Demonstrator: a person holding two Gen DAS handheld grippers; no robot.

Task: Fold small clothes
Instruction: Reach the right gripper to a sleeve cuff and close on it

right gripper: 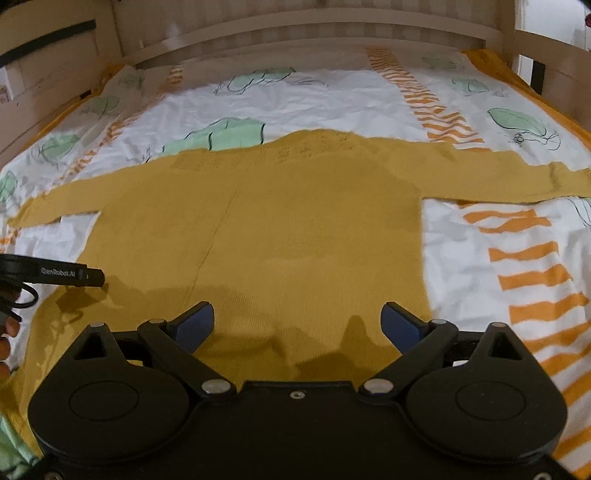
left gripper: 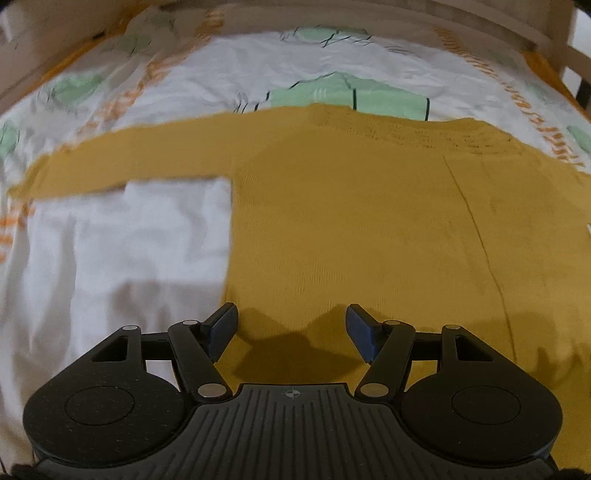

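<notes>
A mustard-yellow knit sweater (right gripper: 280, 221) lies flat on the bed with both sleeves spread out sideways. In the left wrist view its body (left gripper: 351, 229) fills the middle and one sleeve (left gripper: 122, 166) runs off to the left. My left gripper (left gripper: 291, 328) hovers open over the sweater's near left hem, nothing between its blue pads. My right gripper (right gripper: 297, 326) is open too, above the near right part of the hem, empty. The left gripper's side (right gripper: 70, 276) shows at the left edge of the right wrist view, with a hand behind it.
The sweater rests on a white bedsheet (right gripper: 332, 99) printed with green leaves and orange stripes. A wooden bed frame (right gripper: 295, 33) runs along the far side and both ends. Part of a hand (right gripper: 7, 332) is at the left edge.
</notes>
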